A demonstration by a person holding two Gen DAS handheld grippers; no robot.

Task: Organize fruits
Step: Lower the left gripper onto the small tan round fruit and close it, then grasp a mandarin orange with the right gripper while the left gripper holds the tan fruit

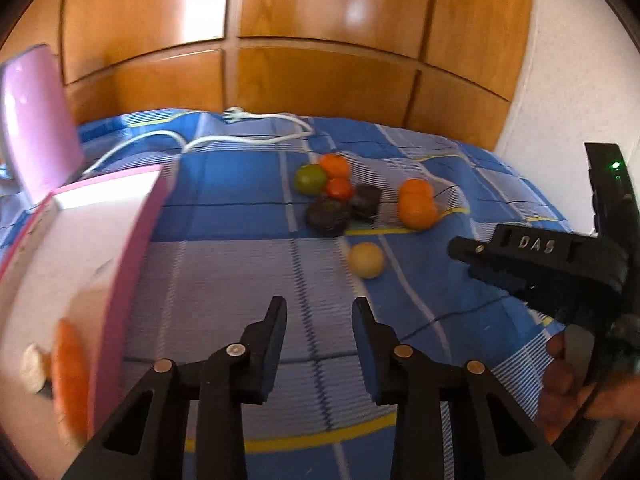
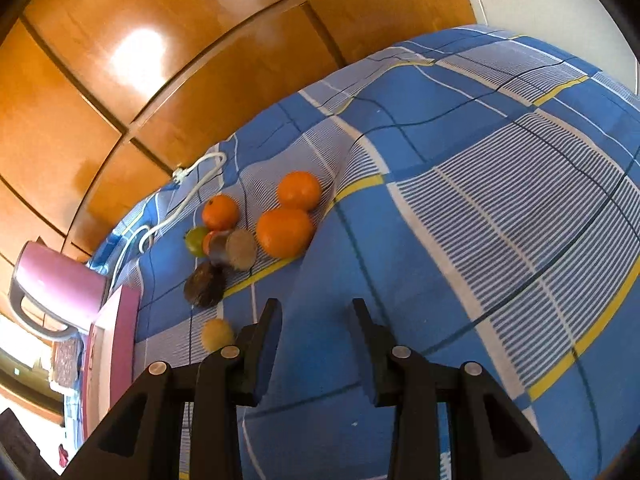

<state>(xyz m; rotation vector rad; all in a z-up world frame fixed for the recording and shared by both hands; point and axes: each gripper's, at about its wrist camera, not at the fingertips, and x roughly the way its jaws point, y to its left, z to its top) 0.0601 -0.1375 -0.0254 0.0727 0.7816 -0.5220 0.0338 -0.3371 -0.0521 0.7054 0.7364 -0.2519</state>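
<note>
Fruits lie on a blue checked bedspread. A green fruit, oranges, a red fruit and two dark fruits are clustered ahead. A pale yellow fruit lies nearer. A pink-edged white box at left holds an orange piece and a pale piece. My left gripper is open and empty above the bedspread. My right gripper is open and empty; it shows in the left wrist view. The right wrist view shows oranges and the yellow fruit.
A pink box lid stands at the far left. A white cable lies across the far bedspread. A wooden wardrobe stands behind the bed. A white wall is at right.
</note>
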